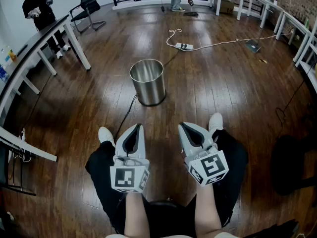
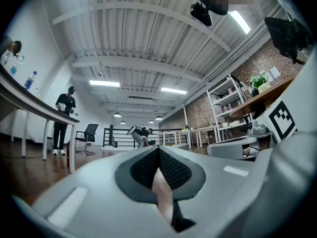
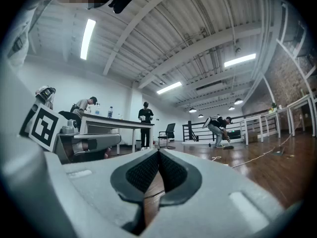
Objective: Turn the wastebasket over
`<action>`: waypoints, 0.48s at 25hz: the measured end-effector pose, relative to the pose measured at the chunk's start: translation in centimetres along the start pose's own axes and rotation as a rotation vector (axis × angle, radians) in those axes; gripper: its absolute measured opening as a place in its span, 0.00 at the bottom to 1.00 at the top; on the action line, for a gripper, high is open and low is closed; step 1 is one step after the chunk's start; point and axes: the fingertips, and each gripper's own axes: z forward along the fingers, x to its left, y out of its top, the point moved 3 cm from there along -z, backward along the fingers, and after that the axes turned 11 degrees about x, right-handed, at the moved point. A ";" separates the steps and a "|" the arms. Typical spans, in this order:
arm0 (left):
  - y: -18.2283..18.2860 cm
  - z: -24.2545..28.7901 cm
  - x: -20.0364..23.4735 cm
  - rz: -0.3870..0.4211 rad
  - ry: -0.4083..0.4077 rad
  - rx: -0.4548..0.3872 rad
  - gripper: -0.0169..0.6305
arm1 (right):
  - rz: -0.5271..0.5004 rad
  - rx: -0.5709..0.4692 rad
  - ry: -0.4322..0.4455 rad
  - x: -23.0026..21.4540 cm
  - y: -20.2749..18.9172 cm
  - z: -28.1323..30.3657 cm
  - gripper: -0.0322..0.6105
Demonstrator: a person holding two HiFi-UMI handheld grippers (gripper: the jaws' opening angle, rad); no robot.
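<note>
The wastebasket [image 1: 147,82] stands upright on the wood floor [image 1: 223,88], straight ahead of the person. Its long axis is vertical, its open mouth faces up and its base is flat on the boards. It is a bare steel cylinder, and nothing can be seen inside it.

The left gripper [image 1: 140,127] and the right gripper [image 1: 181,126] are held side by side over the person's knees, well short of the wastebasket, both pointing toward it. In the left gripper view the dark ribbed pads [image 2: 144,168] meet at the tips, with only floor showing through the slit behind them. The right gripper view shows the same: pads [image 3: 142,172] pressed together and nothing between them. Neither gripper touches anything.

A black cable [image 1: 127,114] crosses the floor from near the left shoe [image 1: 105,134] up to the wastebasket's base. Past the base, it continues toward a power strip [image 1: 184,46], which has a white cord [image 1: 223,42] trailing right. Otherwise the boards all round the wastebasket are bare on both sides and on the near side.

A long table [image 1: 49,36] lines the left edge, with a person [image 1: 39,9] standing at its far end and a chair [image 1: 89,4] beyond. White tables [image 1: 302,38] line the right edge. All of these are well away from the wastebasket.
</note>
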 end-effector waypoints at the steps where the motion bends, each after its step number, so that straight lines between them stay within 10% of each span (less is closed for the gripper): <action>1: -0.1 1.2 0.7 0.003 -0.008 -0.006 0.05 | -0.001 0.002 -0.008 -0.6 0.3 1.1 0.04; 12: 2.2 13.2 9.4 0.026 -0.055 -0.056 0.05 | -0.069 -0.058 -0.041 -4.5 5.7 13.2 0.04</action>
